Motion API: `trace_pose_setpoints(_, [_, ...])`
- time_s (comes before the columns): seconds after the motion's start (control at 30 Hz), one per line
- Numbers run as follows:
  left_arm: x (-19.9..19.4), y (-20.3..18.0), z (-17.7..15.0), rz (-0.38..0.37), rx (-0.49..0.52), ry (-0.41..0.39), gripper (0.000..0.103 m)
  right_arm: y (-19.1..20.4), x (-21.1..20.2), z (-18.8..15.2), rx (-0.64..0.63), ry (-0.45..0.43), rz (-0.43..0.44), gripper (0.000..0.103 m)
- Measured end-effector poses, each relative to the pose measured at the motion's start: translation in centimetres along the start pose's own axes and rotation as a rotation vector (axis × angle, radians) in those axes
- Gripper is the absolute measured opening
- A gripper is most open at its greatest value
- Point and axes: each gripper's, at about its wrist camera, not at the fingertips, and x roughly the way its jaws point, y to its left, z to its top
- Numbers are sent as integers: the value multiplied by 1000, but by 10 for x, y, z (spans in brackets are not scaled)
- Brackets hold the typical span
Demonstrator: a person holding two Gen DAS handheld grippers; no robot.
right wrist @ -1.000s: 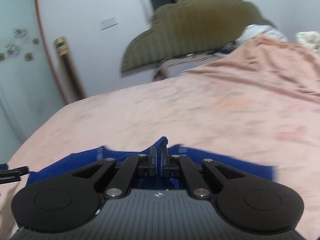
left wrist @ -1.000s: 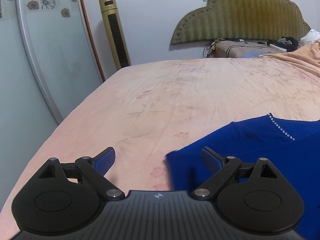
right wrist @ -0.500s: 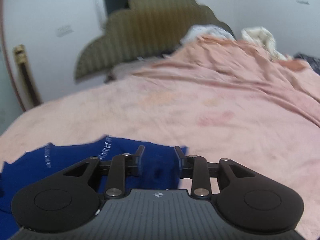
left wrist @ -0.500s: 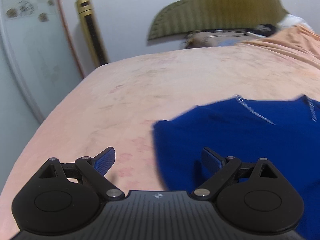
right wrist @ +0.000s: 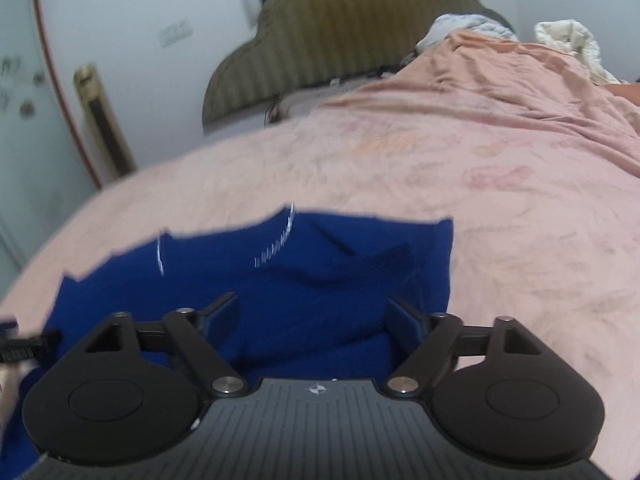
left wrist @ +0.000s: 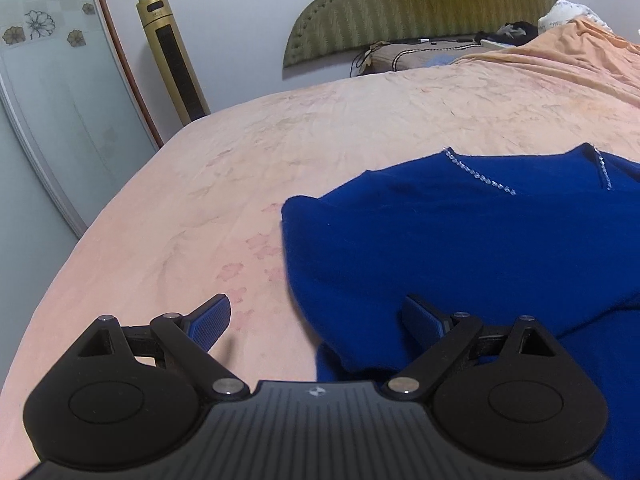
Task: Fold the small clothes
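A dark blue knit top [left wrist: 460, 240] with a beaded neckline [left wrist: 480, 176] lies on the pink bedspread [left wrist: 320, 140]. My left gripper [left wrist: 316, 316] is open just above the top's left edge, its right finger over the cloth and its left finger over bare sheet. In the right wrist view the same blue top [right wrist: 300, 280] lies rumpled, a ribbed fold across it. My right gripper [right wrist: 312, 314] hovers over that fold with its jaws opening wide; the cloth lies below them and neither pad presses it.
An olive padded headboard [left wrist: 420, 4] and pillows stand at the far end. A rumpled orange quilt [right wrist: 520, 92] covers the right side. A gold tower fan [left wrist: 172, 52] and a glass door [left wrist: 48, 100] stand past the bed's left edge.
My right gripper went from shut on a pinch of blue cloth to wide open, and the cloth dropped onto the bed. Both grippers sank lower, and the left one shifted towards the top.
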Motion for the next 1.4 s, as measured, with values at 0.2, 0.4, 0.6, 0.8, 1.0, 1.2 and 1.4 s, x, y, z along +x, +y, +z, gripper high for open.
trace_pose_setpoints(0.2, [-10, -3, -6, 0, 3, 9, 94, 2, -14, -11, -3, 1, -11, 85])
trace_pose_setpoints(0.4, [-22, -4, -16, -17, -6, 16, 94, 5, -31, -19, -25, -4, 6, 88])
trace_pose_setpoints(0.6, [-47, -3, -42, -99, -12, -62, 94, 7, -44, -34, -27, -2, 25, 89])
trace_pose_setpoints(0.8, [-70, 1, -79, -197, 32, -70, 94, 1, -57, -48, -16, -17, 26, 90])
trace_pose_setpoints(1.0, [-90, 11, -106, -259, 30, -34, 94, 5, -80, -53, -94, -101, -74, 91])
trace_pose_setpoints(1.2, [-91, 36, -92, -187, -5, -72, 94, 0, -97, -60, -114, -102, -74, 92])
trace_pose_setpoints(1.4, [-55, 70, -78, -373, -184, 90, 94, -13, -112, -68, -64, -67, -32, 92])
